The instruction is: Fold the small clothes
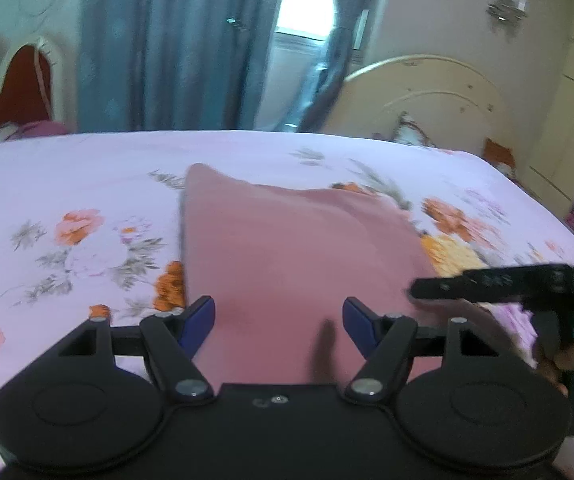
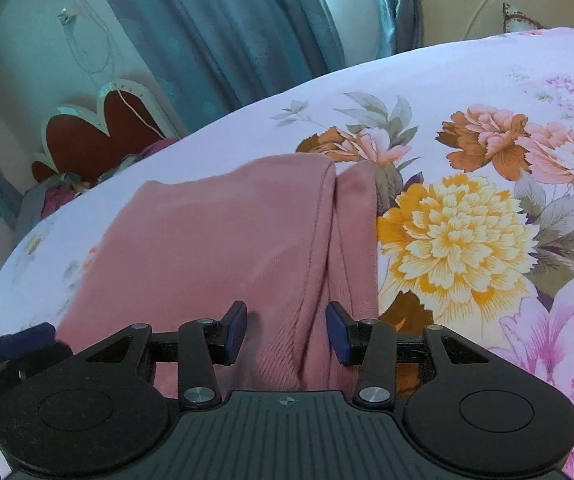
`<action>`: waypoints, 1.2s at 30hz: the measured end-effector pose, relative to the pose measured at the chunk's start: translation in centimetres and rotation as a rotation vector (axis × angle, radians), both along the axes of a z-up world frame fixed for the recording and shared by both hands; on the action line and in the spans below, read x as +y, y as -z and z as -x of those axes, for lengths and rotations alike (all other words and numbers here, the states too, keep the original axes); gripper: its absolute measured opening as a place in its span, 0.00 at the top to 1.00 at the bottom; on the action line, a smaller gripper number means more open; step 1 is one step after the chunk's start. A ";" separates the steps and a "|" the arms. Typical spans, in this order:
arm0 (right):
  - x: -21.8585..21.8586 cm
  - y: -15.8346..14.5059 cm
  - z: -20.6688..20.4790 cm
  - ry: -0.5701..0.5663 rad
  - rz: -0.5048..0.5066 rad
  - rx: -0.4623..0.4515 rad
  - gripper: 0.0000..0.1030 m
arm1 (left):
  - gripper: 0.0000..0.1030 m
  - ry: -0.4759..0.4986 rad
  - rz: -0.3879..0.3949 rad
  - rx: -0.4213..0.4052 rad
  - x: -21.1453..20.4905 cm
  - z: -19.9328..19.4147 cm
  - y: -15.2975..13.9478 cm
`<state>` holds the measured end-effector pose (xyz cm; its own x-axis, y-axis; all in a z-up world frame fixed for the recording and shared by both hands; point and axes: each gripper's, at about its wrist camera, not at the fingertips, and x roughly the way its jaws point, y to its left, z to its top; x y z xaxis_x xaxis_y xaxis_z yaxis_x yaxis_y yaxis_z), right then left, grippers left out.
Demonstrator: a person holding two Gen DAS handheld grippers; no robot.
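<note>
The left gripper [image 1: 279, 320] stands spread wide, its blue pads clear of the cloth, with the near part of the garment [image 1: 287, 248] lying under the gap. The right gripper [image 2: 286, 332] is also parted, less widely; a ribbed fold of the garment [image 2: 223, 248] runs up between its pads, but neither pad presses on it, so nothing is pinched.

The garment is a dusty-pink knit lying flat on the bed [image 1: 67, 184], over the flowered sheet, already folded narrow. It looks light, soft and limp: it should sag and slide on itself when lifted, so one grip would likely let the fold fall open. The near corners or the doubled edge seem the best hold, one gripper at each side, catching all the layers together.

The left view shows the garment whole, its far edge curling up a little, and the right gripper reaching in from the side with part of a hand [image 1: 567, 356] behind it. The right view, sharper, shows the layering: a folded-in flap with a seam along the garment's right edge, and the ribbed hem by the pads.
</note>
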<state>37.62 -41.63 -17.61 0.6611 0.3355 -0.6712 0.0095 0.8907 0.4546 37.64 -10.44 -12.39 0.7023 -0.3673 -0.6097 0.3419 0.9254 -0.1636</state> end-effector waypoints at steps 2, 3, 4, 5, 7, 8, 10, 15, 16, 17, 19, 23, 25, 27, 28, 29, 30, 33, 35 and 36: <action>0.1 0.1 -0.6 0.006 -0.013 0.006 0.58 | 0.33 -0.029 0.015 0.014 0.7 -0.8 0.1; 0.3 0.3 -1.0 -0.003 -0.016 0.011 0.58 | 0.33 -0.040 0.021 0.022 0.8 -1.3 0.3; 0.5 0.4 -1.3 -0.007 -0.019 0.012 0.58 | 0.33 -0.049 0.031 0.028 1.0 -1.8 0.5; 0.6 0.4 -1.6 -0.004 -0.022 0.010 0.58 | 0.32 -0.061 0.036 0.033 1.4 -2.1 0.9; 0.7 0.3 -1.9 -0.006 -0.016 0.011 0.88 | 0.33 -0.076 0.050 0.044 1.6 -3.0 1.3; 0.7 0.3 -2.0 -0.005 -0.018 0.012 0.90 | 0.33 -0.082 0.051 0.042 1.5 -3.4 1.5; 0.7 -0.2 -1.7 -0.001 0.006 -0.008 0.90 | 0.33 -0.085 0.049 0.029 1.3 -3.8 1.4; -0.5 -2.8 -0.2 0.027 0.103 -0.095 0.91 | 0.33 -0.052 0.066 0.004 0.4 -3.9 0.7; -0.8 -2.3 -0.1 0.040 0.116 -0.076 0.91 | 0.33 -0.043 0.059 0.012 0.0 -3.9 1.0; -1.1 -1.4 -0.3 0.043 0.116 -0.039 0.91 | 0.33 -0.038 0.047 0.028 -0.4 -4.0 1.5; -1.4 0.4 -0.5 0.044 0.090 0.010 0.91 | 0.33 -0.040 0.032 0.064 -0.9 -4.2 2.7; -1.6 -1.2 -0.3 0.050 0.075 -0.006 0.89 | 0.30 -0.058 0.053 0.089 -0.5 -4.5 2.8; -1.8 -2.1 -0.4 0.050 0.086 -0.028 0.83 | 0.32 -0.056 0.068 0.090 -0.1 -4.6 2.0; -2.2 -2.7 -0.9 0.061 0.091 -0.043 0.76 | 0.32 -0.059 0.086 0.077 0.3 -5.0 1.2; -2.4 -2.8 -1.4 0.068 0.083 -0.042 0.69 | 0.32 -0.061 0.089 0.071 0.3 -5.3 0.9; -2.6 -2.8 -2.0 0.073 0.082 -0.040 0.64 | 0.31 -0.060 0.089 0.068 0.2 -5.8 0.7; -2.5 -2.8 -2.7 0.075 0.082 -0.036 0.63 | 0.32 -0.060 0.086 0.065 0.1 -6.4 0.5; -3.1 -2.3 -5.0 0.104 0.042 -0.017 0.63 | 0.32 -0.070 0.088 0.054 -0.4 -8.5 0.2; -3.5 -1.7 -6.7 0.118 0.011 0.005 0.63 | 0.33 -0.088 0.101 0.067 -0.5 -10.2 0.3; -3.5 -1.3 -7.7 0.127 0.001 0.020 0.63 | 0.34 -0.102 0.110 0.077 -0.5 -11.2 0.5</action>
<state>45.31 -45.11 -16.28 0.6843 0.2493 -0.6853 0.1311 0.8824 0.4519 48.79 -10.96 -12.88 0.6922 -0.3636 -0.6234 0.2296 0.9299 -0.2875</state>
